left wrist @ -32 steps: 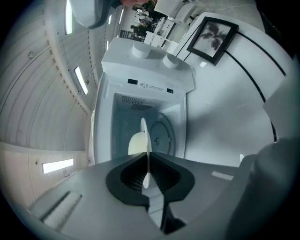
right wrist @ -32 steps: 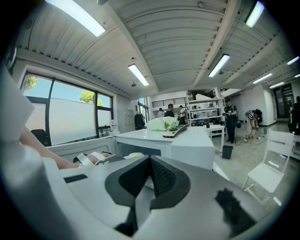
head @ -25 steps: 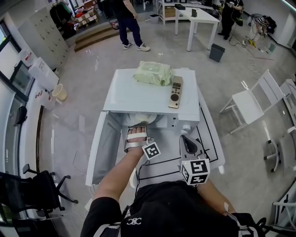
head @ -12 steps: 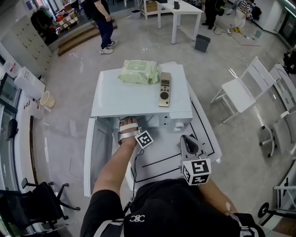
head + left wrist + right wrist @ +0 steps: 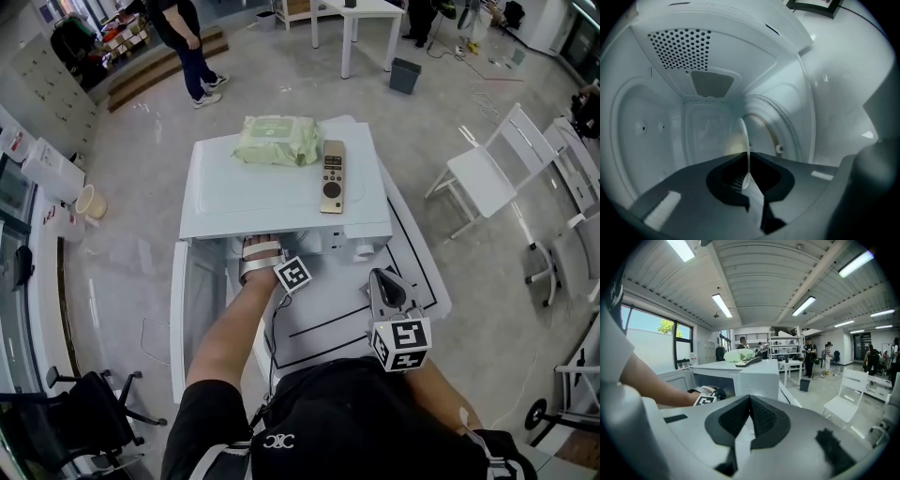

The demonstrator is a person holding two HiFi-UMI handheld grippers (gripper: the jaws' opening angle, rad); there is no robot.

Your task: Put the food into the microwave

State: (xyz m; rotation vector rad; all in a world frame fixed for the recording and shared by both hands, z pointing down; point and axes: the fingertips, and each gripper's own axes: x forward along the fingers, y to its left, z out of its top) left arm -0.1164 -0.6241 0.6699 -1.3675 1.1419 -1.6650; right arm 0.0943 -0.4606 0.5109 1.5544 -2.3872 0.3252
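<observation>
The white microwave (image 5: pixel 281 197) stands with its door (image 5: pixel 187 309) swung out at 9 o'clock. The left gripper (image 5: pixel 749 161) reaches into the cavity. Its jaws are clamped on the rim of a thin white plate (image 5: pixel 744 150), seen edge-on in the left gripper view. A pale yellowish patch of food (image 5: pixel 732 143) lies against the plate, too blurred to name. The plate and food are inside the cavity, over the circular ribbed turntable track (image 5: pixel 780 124).

The cavity walls are smooth, glossy white, with a perforated vent (image 5: pixel 679 47) at 11 o'clock in that view.

On the flat microwave top sit 2 things: a soft pale-green pack of wet wipes (image 5: pixel 277 141) at 12 o'clock and a slim grey remote control (image 5: pixel 332 176) at 1 o'clock.

The right gripper (image 5: pixel 382 286) hangs at 4 o'clock of the microwave, above the table. Its ribbed black jaws are together on nothing.

The table (image 5: pixel 417 281) is white with black lines. The floor (image 5: pixel 141 187) is shiny grey, and a white folding chair (image 5: pixel 487 178) stands at 2 o'clock.
</observation>
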